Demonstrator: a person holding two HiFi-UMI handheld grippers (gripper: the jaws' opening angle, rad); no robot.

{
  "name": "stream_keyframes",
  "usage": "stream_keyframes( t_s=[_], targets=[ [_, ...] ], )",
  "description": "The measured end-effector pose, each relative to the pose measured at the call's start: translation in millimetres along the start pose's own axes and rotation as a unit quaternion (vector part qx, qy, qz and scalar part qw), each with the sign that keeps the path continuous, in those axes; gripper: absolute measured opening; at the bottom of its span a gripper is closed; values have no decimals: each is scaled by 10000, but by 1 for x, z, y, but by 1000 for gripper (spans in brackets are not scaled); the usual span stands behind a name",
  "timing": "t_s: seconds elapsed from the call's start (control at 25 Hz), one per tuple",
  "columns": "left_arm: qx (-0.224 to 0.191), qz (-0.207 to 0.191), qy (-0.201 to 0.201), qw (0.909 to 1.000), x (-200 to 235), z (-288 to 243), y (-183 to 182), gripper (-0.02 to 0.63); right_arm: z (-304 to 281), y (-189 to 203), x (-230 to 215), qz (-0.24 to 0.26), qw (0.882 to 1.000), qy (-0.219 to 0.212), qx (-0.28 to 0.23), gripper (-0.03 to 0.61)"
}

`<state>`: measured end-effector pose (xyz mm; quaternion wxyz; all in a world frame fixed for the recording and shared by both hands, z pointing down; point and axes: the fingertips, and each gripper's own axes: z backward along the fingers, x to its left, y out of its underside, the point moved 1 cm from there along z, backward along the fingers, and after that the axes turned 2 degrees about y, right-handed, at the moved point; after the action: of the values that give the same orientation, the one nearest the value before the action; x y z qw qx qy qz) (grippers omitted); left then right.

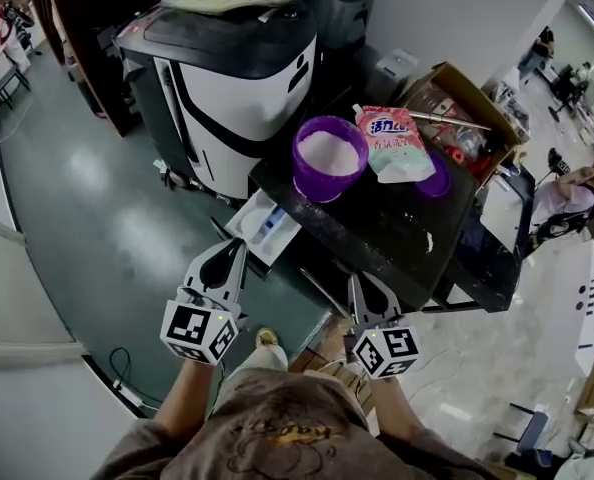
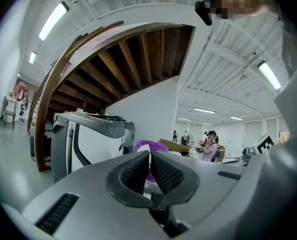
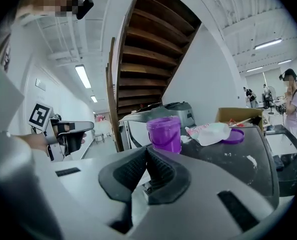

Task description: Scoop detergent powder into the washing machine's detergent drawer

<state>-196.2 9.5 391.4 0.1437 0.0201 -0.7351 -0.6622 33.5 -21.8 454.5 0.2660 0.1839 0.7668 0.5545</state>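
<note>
A purple bucket (image 1: 329,156) of white detergent powder stands uncovered on the black table (image 1: 397,238), beside a pink-and-white detergent bag (image 1: 395,140). The bucket's purple lid (image 1: 437,180) lies to the right of the bag. The washing machine (image 1: 232,68) stands behind, and its white detergent drawer (image 1: 262,226) is pulled out below the table's left corner. My left gripper (image 1: 237,255) is shut and empty, its tips just short of the drawer. My right gripper (image 1: 357,286) is shut and empty at the table's near edge. The right gripper view shows the bucket (image 3: 164,133) ahead.
An open cardboard box (image 1: 457,108) of clutter sits at the table's far right. A person (image 3: 294,104) stands far off on the right, with desks and chairs beyond. A wooden staircase (image 2: 103,64) rises behind the machine. Green floor lies to the left.
</note>
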Motion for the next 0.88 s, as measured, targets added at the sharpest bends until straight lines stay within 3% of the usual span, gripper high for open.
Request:
stream_keyframes(
  t_s=[0.44,0.88],
  targets=[
    [-43,-58,389,9992,7,-49,-30,25,-14,-30,-21,-123,9989,429,-156,3],
    [-6,-75,523,9986,6,-104,-38,25,-47,-53,-54,-195,9981,443,-373,2]
  ],
)
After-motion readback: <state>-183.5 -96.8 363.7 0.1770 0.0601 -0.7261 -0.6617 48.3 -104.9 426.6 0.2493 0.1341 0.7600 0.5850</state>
